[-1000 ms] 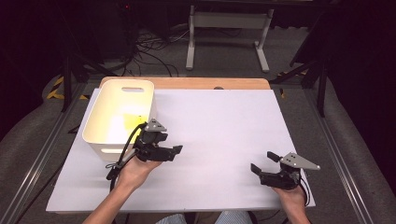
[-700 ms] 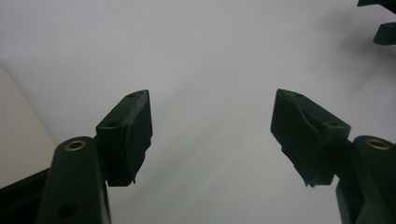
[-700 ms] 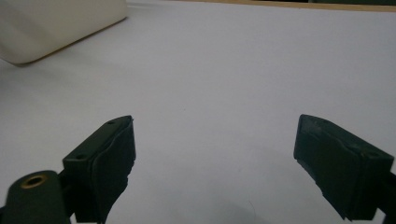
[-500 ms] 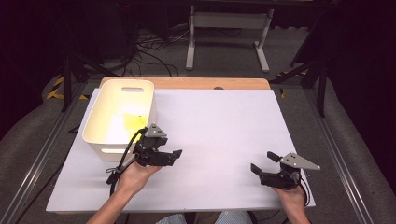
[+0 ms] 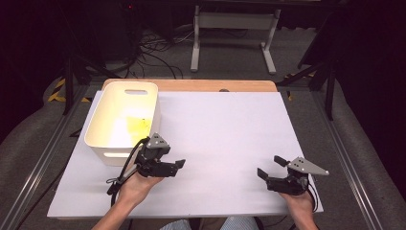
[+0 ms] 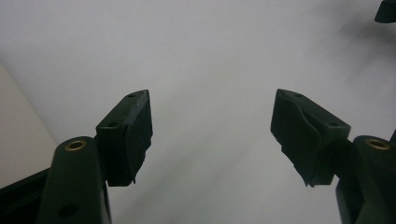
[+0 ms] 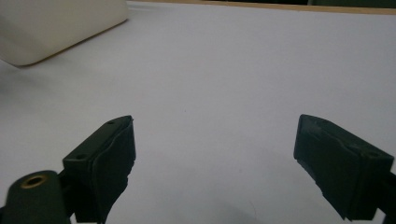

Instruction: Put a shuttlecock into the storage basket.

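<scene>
My left gripper (image 5: 178, 166) hovers low over the white table sheet (image 5: 225, 129), just off the near right corner of a white plastic bin (image 5: 122, 120). Its jaws point right and stand open with nothing between them. In the left gripper view the left gripper (image 6: 212, 121) frames bare sheet, with the bin wall (image 6: 18, 135) at the left. My right gripper (image 5: 268, 166) rests near the front right of the sheet, pointing left, open and holding nothing. The right gripper view has the right gripper (image 7: 215, 149) over bare sheet, and the bin (image 7: 56, 23) far off at the top left.
A yellow patch (image 5: 136, 125) lies on the bin's floor. A wooden table edge (image 5: 215, 85) runs behind the sheet. Beyond it are a metal stand (image 5: 232, 28) and cables on the floor. A dark tip (image 6: 386, 9) of the other gripper shows in the left gripper view's top right corner.
My left gripper has drifted from beside the bin toward the near edge of the table, still open. The right gripper has stayed where it was.
</scene>
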A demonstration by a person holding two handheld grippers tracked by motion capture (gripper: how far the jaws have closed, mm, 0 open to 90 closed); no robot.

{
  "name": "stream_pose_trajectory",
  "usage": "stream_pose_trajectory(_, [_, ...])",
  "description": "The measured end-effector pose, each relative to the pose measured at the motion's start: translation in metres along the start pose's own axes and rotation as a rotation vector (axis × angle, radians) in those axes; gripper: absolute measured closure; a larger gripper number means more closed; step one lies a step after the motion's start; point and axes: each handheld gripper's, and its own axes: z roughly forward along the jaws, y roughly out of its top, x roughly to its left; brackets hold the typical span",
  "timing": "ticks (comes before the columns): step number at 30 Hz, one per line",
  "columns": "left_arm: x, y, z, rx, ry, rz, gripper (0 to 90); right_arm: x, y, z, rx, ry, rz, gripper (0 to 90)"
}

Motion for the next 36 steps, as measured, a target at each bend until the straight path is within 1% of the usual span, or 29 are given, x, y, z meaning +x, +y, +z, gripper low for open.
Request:
stream_pose_trajectory(6, [0.000,-0.007,-0.001,0.004,0.002,-0.002,30.1,0.001,0.000,0.000,0.002,0.000,-0.005,13.2])
stream_pose_trajectory(9, [0.002,-0.012,-0.003,-0.005,0.006,-0.012,30.0,0.002,0.000,0.000,0.000,0.002,-0.006,13.1])
stream_pose_trajectory(12, [0.003,-0.014,-0.005,-0.009,0.011,-0.011,30.0,0.002,0.001,0.001,0.003,0.004,-0.009,13.1])
stream_pose_trajectory(16, [0.006,-0.020,-0.009,-0.025,0.023,-0.025,29.8,0.001,0.001,0.000,0.002,0.000,-0.010,13.1])
stream_pose_trajectory(23, [0.009,-0.028,-0.014,-0.031,0.036,-0.040,29.2,0.002,0.001,0.000,0.004,-0.001,-0.015,13.1])
stream_pose_trajectory(25, [0.010,-0.029,-0.015,-0.031,0.040,-0.037,28.7,0.002,0.001,0.000,0.004,-0.001,-0.014,13.1])
stream_pose_trajectory(26, [0.010,-0.030,-0.016,-0.033,0.048,-0.033,28.7,0.002,0.001,0.000,0.002,-0.001,-0.010,13.1])
stream_pose_trajectory(27, [0.011,-0.032,-0.018,-0.033,0.050,-0.036,28.7,0.001,0.002,-0.002,-0.007,-0.004,-0.008,13.1])
stream_pose_trajectory(33, [0.013,-0.037,-0.023,-0.044,0.064,-0.048,28.5,0.001,0.004,-0.005,-0.013,-0.005,-0.008,13.0])
stream_pose_trajectory(36, [0.015,-0.040,-0.026,-0.051,0.072,-0.051,28.2,0.001,0.005,-0.006,-0.012,-0.004,-0.017,12.9])
